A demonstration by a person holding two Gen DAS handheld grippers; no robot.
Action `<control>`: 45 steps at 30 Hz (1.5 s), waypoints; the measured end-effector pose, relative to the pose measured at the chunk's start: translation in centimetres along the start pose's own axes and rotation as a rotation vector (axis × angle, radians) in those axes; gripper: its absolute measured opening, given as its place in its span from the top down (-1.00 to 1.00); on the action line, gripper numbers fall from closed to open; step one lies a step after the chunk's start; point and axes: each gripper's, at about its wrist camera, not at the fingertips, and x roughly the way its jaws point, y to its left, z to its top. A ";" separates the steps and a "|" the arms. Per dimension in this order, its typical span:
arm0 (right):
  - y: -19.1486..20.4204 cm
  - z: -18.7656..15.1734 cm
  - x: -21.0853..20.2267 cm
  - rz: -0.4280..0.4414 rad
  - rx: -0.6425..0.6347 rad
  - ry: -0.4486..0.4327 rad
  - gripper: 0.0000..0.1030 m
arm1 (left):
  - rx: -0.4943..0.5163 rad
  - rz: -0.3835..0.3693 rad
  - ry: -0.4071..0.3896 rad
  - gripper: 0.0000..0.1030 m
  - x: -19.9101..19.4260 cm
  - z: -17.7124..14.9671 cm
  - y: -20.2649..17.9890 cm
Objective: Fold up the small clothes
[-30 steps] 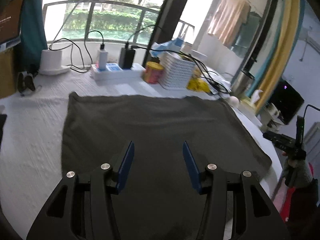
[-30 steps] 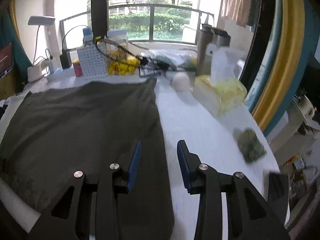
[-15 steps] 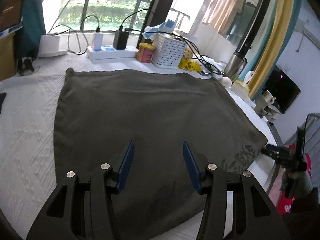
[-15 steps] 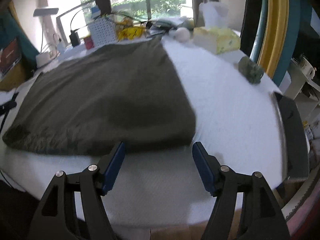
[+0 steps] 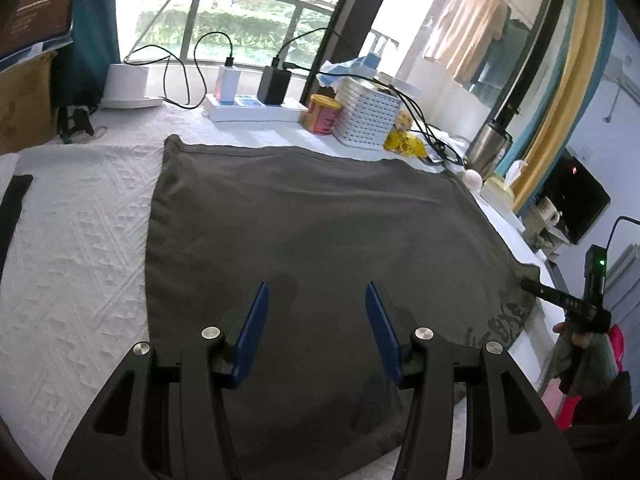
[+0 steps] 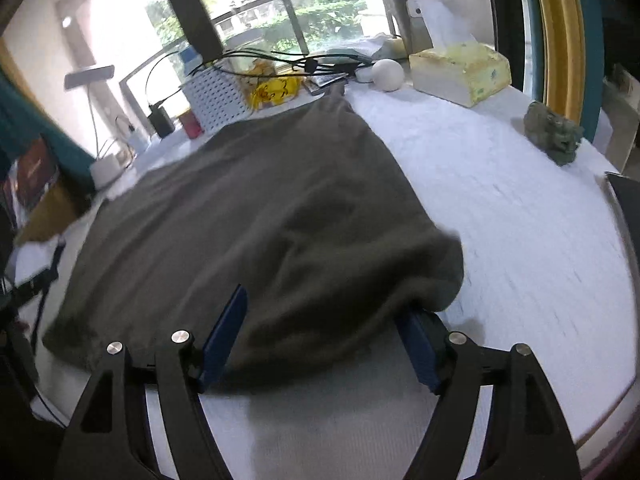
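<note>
Fingers (image 6: 224,332) wide — astride garment (image 6: 256,208) corner

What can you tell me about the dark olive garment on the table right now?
The olive-grey garment lies spread nearly flat on the white textured table cover, soft knit by its look, with a faded print near its right corner. The right gripper straddles its slightly humped near edge, jaws open. The left gripper hovers open above it.

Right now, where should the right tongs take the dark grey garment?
Probably the near right corner of the dark grey garment, approached from the table's near edge: the cloth lies flat, and that hem humps up between the open right tongs, whose jaws just widened.
</note>
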 end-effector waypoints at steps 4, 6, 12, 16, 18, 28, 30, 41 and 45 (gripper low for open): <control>0.2 1.8 1.3 -0.010 0.005 0.019 -0.45 | -0.008 -0.005 -0.042 -0.04 -0.6 1.1 0.7; 0.7 2.6 2.1 -0.012 -0.005 0.024 -0.45 | -0.007 0.003 -0.043 -0.04 -0.5 1.6 1.0; 1.4 4.8 4.3 -0.020 -0.016 0.034 -0.29 | -0.025 0.022 -0.020 -0.04 0.8 2.5 2.3; 1.8 5.4 5.1 -0.051 -0.029 0.033 -0.15 | -0.018 0.038 -0.016 -0.04 1.3 2.9 2.8; 1.9 5.7 5.3 -0.071 -0.035 0.035 -0.05 | -0.026 0.051 -0.019 -0.04 1.6 3.1 3.3; 2.3 6.5 6.4 -0.111 -0.043 0.027 -0.01 | -0.088 0.140 0.032 -0.04 3.8 4.1 6.8; 2.3 6.5 6.5 -0.113 -0.047 0.024 0.00 | -0.094 0.148 0.049 -0.04 4.3 4.2 7.3; 2.0 7.1 6.9 -0.107 -0.061 0.013 0.02 | -0.083 0.197 0.104 -0.04 6.2 4.9 8.4; 2.1 7.6 7.5 -0.115 -0.076 0.010 0.60 | -0.081 0.201 0.098 -0.04 6.2 5.3 8.4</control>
